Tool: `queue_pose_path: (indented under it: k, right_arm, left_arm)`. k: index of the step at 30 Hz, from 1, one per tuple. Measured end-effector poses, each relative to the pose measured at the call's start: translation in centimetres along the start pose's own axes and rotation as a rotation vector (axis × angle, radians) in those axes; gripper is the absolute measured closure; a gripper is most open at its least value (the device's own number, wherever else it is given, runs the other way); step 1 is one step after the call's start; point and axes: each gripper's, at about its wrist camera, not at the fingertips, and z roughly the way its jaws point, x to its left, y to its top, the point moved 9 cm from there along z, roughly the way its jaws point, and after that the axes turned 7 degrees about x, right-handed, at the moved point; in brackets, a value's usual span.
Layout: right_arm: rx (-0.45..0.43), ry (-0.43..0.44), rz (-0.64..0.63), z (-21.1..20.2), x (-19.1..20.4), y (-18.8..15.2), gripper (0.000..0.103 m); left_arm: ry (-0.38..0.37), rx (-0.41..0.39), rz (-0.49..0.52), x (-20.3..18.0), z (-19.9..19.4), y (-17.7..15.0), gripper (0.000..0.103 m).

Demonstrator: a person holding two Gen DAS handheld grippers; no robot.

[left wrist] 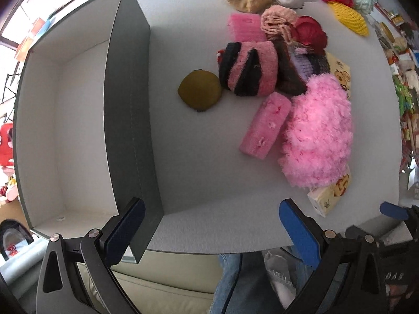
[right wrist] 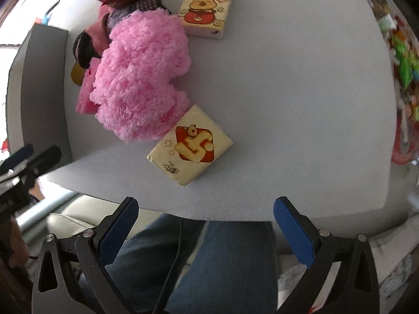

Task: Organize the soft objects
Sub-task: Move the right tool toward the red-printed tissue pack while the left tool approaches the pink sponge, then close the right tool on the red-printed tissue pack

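Note:
A pile of soft things lies on the white table [left wrist: 199,162]: a fluffy pink bundle [left wrist: 319,130], a pink foam roll [left wrist: 265,125], a pink-and-black striped knit [left wrist: 248,69], an olive round pad [left wrist: 199,90], beige, red and yellow pieces behind. An empty grey box [left wrist: 83,130] stands at the left. My left gripper [left wrist: 212,227] is open near the table's front edge, beside the box wall. In the right wrist view the fluffy bundle [right wrist: 141,78] lies between two yellow tissue packs [right wrist: 191,145] [right wrist: 205,10]. My right gripper [right wrist: 207,225] is open over the front edge, holding nothing.
Below the table edge I see a person's jeans [right wrist: 230,261] and a pale sofa cushion [left wrist: 162,287]. The right gripper's blue finger [left wrist: 394,210] shows at the left view's right side. Shelves with colourful goods [left wrist: 406,83] line the far right.

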Motion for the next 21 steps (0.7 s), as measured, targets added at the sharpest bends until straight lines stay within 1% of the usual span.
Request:
queue_pose_path:
  k: [3,6,8,11,14,18,21]
  right_arm:
    - [0.013,-0.026,-0.025,-0.4,1.0,-0.5,0.000]
    - [0.026,-0.055,-0.062,-0.4,1.5,-0.8,0.000]
    - [0.036,-0.059,-0.095,-0.3,2.1,-0.6,0.000]
    - [0.054,-0.073,-0.139,-0.7,2.6,0.3,0.000]
    - [0.041,-0.099,-0.202,-0.8,3.6,0.5,0.000]
    - [0.028,-0.166,-0.287,-1.0,5.1,0.9,0.000]
    - [0.026,-0.187,-0.345,-0.2,6.1,1.0,0.000]
  left_arm:
    - [0.004,0.003,-0.008,-0.1,0.3,0.1,0.000]
    - [0.008,0.011,-0.004,0.6,0.4,-0.4,0.000]
    - [0.010,0.023,-0.012,0.5,0.4,-0.5,0.000]
    - [0.012,0.016,-0.018,-0.1,0.6,-0.6,0.000]
    - [0.026,0.020,-0.027,-0.1,0.6,0.3,0.000]
    - [0.019,0.024,-0.054,-0.2,0.6,1.3,0.000]
    - [0.027,0.021,-0.062,-0.5,0.3,2.2,0.000]
